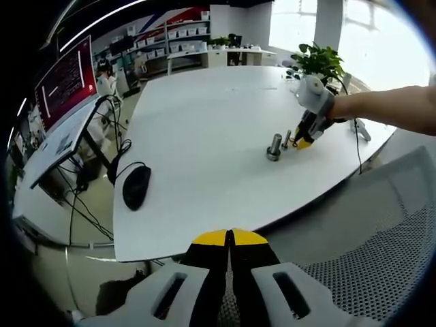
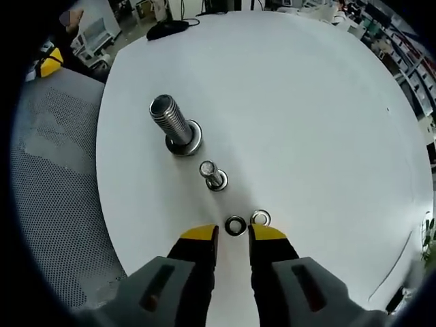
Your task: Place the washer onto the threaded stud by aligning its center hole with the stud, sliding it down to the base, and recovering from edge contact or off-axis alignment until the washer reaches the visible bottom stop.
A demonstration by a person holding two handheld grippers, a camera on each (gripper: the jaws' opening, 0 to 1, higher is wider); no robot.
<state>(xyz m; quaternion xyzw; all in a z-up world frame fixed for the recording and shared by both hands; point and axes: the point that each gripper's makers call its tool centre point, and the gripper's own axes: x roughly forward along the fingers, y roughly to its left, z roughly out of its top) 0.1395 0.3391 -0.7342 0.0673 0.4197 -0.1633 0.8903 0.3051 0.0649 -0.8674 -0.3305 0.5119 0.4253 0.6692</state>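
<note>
**Q:** ok where's everything sitting? start close and go out.

**A:** My right gripper (image 2: 233, 240) is hanging low over the white tabletop (image 2: 306, 122), jaws spread with a gap between the yellow tips, nothing in them. Right off the tips there are 2 washers lying flat: a dark washer (image 2: 236, 225) about in line with the gap, and a shinier washer (image 2: 259, 218) just beside it, in front of the right-hand jaw. They look like they're touching or nearly so, can't tell which.

**Q:** and the stud?

**A:** A bit further out there's a small stud (image 2: 213, 175) standing upright on its flange, bare. Past that is a big threaded stud (image 2: 174, 125), upright too, with a ring-like base at the bottom. Neither washer is on either 1 yet. A black mouse (image 2: 167, 28) sits at the far edge.

**Q:** left side?

**A:** My left gripper (image 1: 230, 238) is back off the tabletop edge above a mesh chair (image 1: 381, 259), yellow tips pressed together, holding nothing. From there I can see both studs and my right gripper across the tabletop, plus a plant (image 1: 320, 61) behind.
</note>
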